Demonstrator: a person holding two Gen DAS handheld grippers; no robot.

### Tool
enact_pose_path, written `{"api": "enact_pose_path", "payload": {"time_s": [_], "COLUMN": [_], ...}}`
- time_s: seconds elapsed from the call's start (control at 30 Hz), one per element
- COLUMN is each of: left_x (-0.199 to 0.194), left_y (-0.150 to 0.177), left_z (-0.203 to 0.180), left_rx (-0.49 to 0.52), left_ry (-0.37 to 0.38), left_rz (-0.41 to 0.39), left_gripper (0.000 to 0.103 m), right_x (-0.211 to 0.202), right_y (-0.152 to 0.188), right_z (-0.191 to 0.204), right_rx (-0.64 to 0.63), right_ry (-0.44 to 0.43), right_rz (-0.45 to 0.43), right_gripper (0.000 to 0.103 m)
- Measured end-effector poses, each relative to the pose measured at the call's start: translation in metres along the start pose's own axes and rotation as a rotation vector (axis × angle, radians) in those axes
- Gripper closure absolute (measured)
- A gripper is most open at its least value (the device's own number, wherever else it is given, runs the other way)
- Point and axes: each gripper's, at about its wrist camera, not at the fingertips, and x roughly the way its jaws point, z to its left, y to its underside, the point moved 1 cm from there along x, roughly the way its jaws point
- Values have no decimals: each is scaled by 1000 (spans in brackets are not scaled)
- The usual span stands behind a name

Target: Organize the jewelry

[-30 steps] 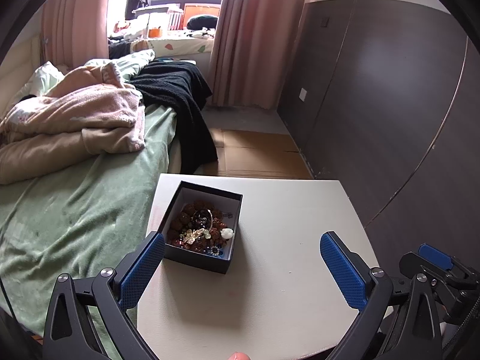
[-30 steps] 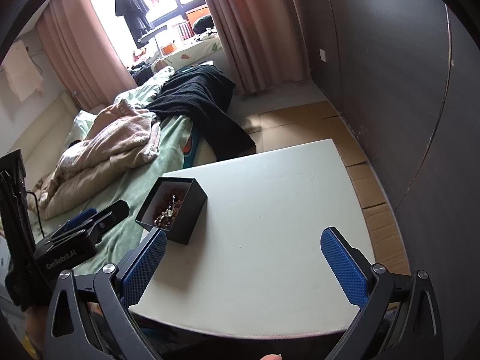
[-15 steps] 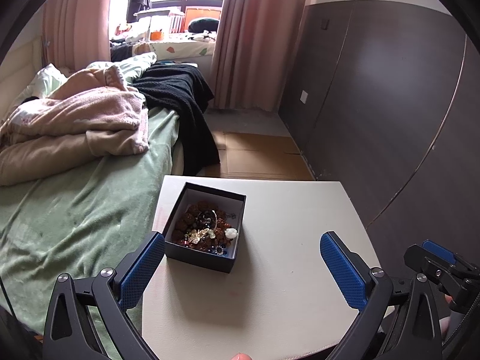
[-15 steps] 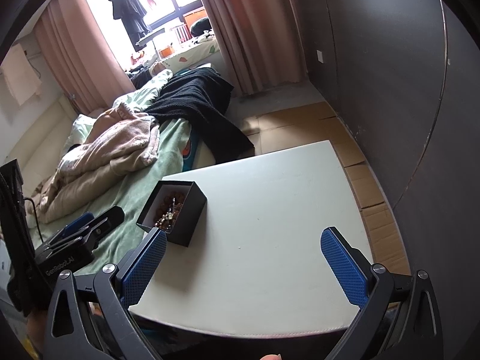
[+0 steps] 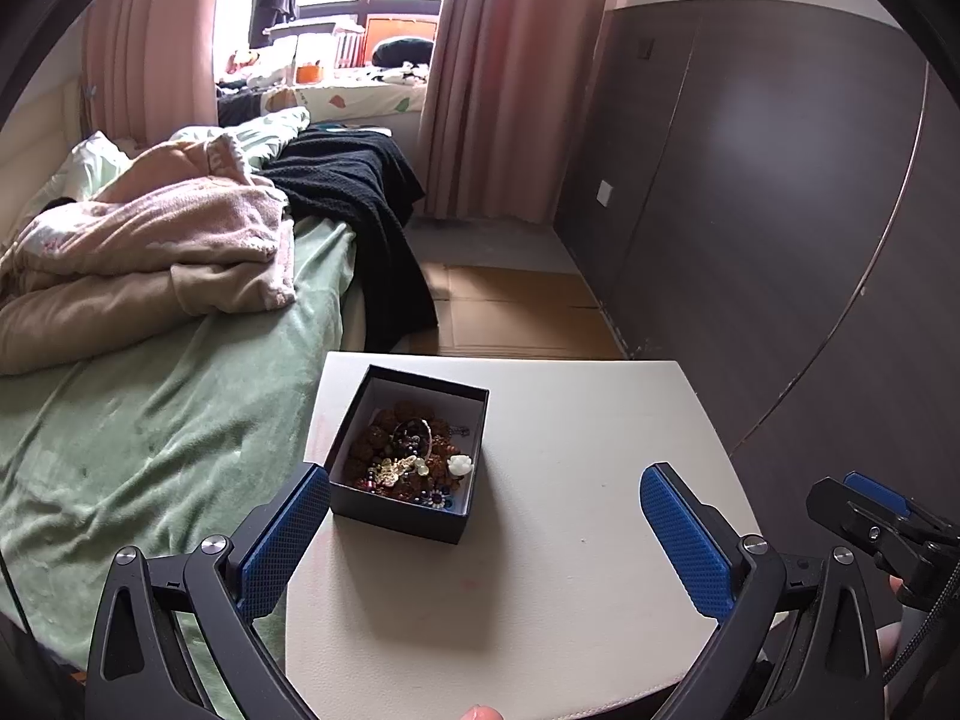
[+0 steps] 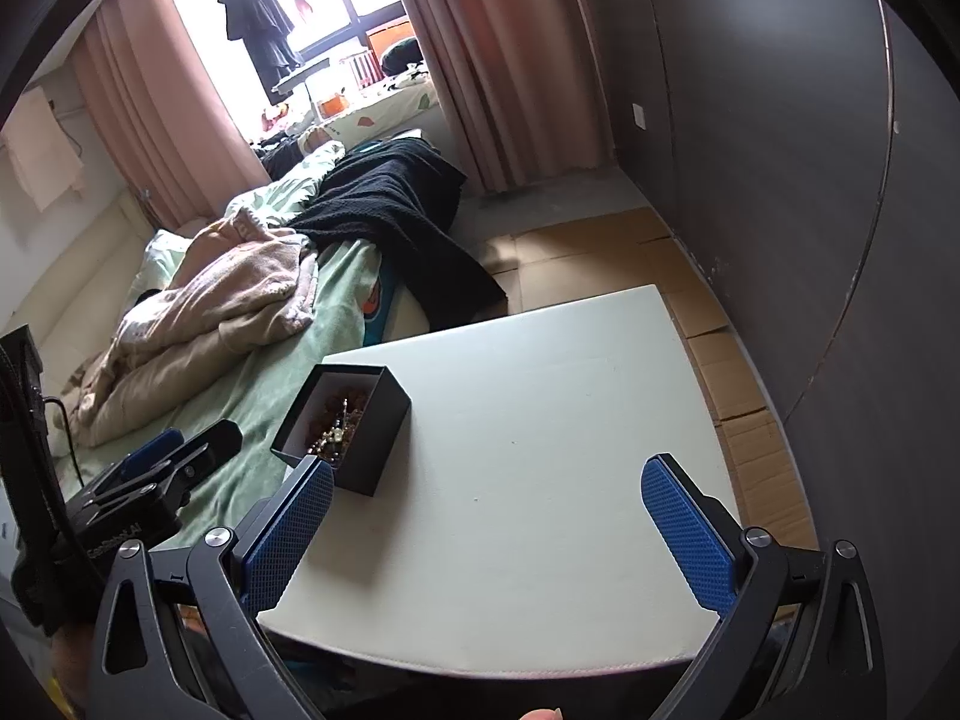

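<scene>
A small black open box (image 5: pixel 414 510) sits near the left edge of a white table (image 5: pixel 570 570). It holds a tangle of jewelry (image 5: pixel 408 456): brown beads, a gold piece, a white flower. The box also shows in the right wrist view (image 6: pixel 375 429). My left gripper (image 5: pixel 486 534) is open and empty, low over the table just short of the box. My right gripper (image 6: pixel 489 525) is open and empty over the table's near right part. The right gripper shows at the left view's right edge (image 5: pixel 870 516), and the left gripper shows in the right view (image 6: pixel 162 468).
A bed with a green sheet (image 5: pixel 150 420), pink blankets (image 5: pixel 162 240) and a black throw (image 5: pixel 354 198) lies left of the table. A dark panelled wall (image 5: pixel 780 210) stands to the right. Cardboard (image 5: pixel 516 312) covers the floor beyond the table.
Both grippers have drifted slightly; the box sits a little further right and lower in the left wrist view. Both stay open and empty.
</scene>
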Motion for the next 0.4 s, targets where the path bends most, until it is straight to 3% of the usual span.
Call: {"api": "enact_pose_path", "payload": {"time_s": [0.4], "left_x": [4], "left_y": [4], "left_z": [-12], "left_rx": [41], "left_ry": [2], "left_rz": [7], "left_gripper": [0], "right_x": [-2], "right_y": [0], "right_z": [-5], "right_rx": [1], "right_ry": [20], "right_rz": [5], "right_gripper": [0]}}
